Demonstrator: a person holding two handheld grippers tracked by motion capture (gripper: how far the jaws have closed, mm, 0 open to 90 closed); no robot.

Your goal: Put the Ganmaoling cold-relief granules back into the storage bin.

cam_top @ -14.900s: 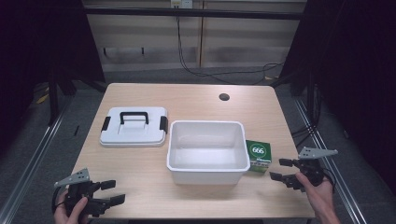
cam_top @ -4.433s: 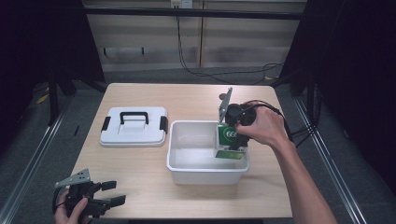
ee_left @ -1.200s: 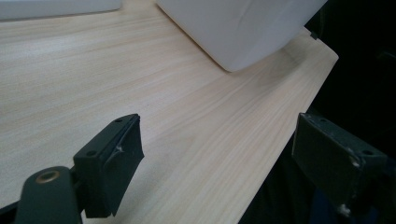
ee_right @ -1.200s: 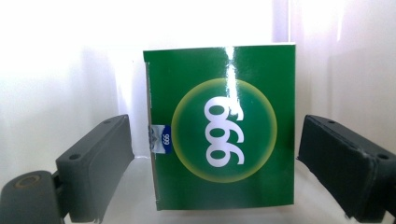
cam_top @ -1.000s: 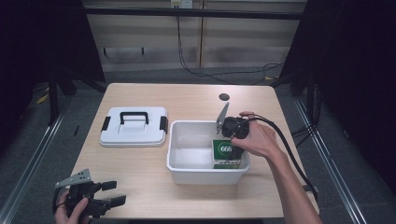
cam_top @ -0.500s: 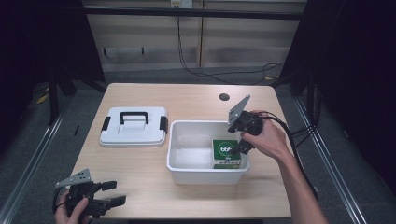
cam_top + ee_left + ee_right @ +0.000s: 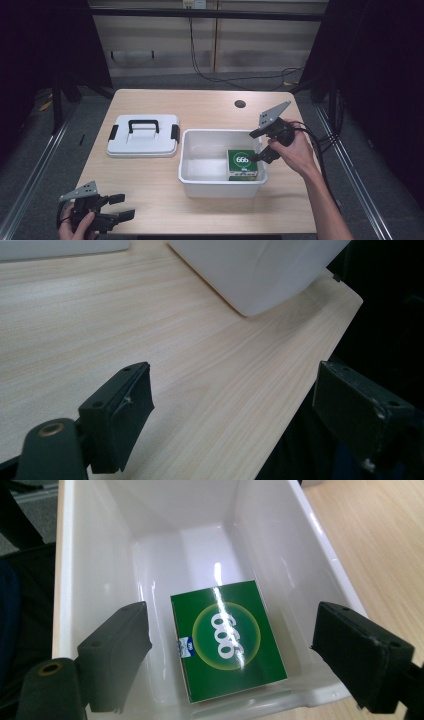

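The green box is seen lying flat on the floor of the white bin, in its right-hand end, while the right tongs are held above the bin's right rim with jaws spread wide and nothing between them, so the placing step is judged done. The left tongs are rested at the near left corner of the tabletop, also spread wide and empty. The next move is judged to be closing the bin: the white lid beside it on the left would have to be taken by its black handle and set squarely on the rim.
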